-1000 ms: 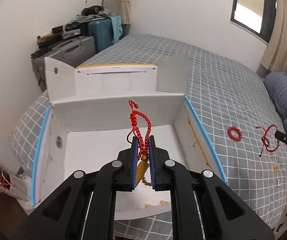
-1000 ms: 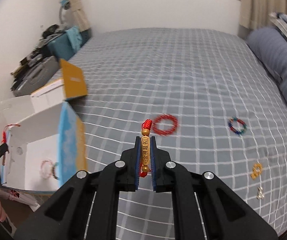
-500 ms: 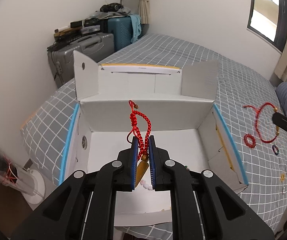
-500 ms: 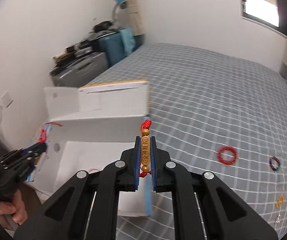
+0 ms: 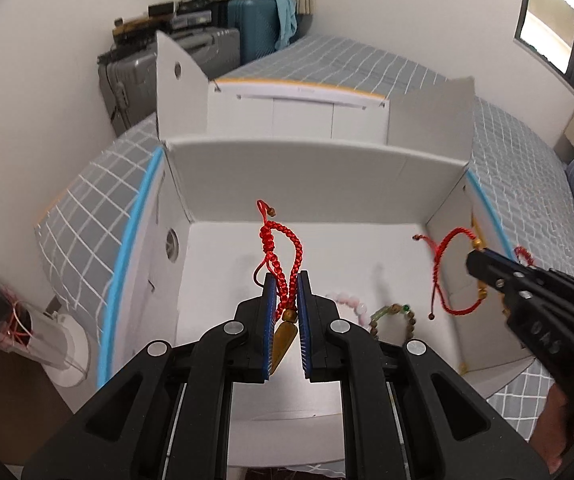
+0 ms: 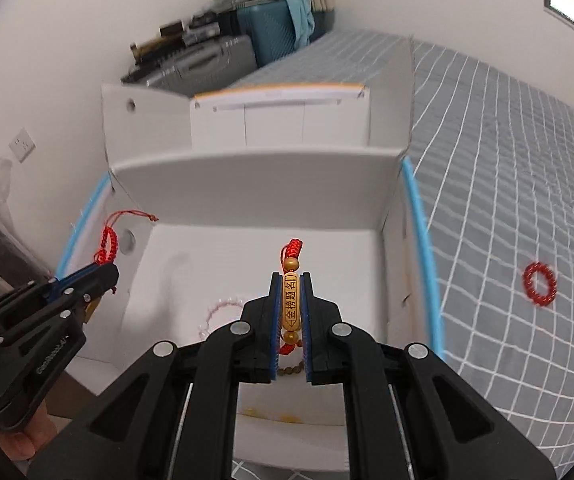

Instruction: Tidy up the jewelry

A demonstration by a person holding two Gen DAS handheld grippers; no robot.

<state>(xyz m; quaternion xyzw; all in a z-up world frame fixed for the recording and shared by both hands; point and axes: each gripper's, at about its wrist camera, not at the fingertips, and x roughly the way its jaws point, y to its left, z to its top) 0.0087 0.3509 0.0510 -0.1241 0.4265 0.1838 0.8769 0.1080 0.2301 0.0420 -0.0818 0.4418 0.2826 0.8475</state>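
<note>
left gripper (image 5: pixel 283 280) pinches a red braided cord bracelet with gold pendant (image 5: pixel 281 256); right gripper (image 6: pixel 290 280) pinches a red cord bracelet with gold inscribed bar (image 6: pixel 290 300). both hang over the open white cardboard box (image 5: pixel 307 168) on the grey checked bed (image 6: pixel 507 168).

The gold bar bead (image 6: pixel 291 301) pinched at the centre of the right wrist view carries a column of Chinese characters, seemingly 金榜题名. At eight o'clock, the left hand-held gripper (image 6: pixel 105 274) bears small blurred lettering, not legible.
</note>
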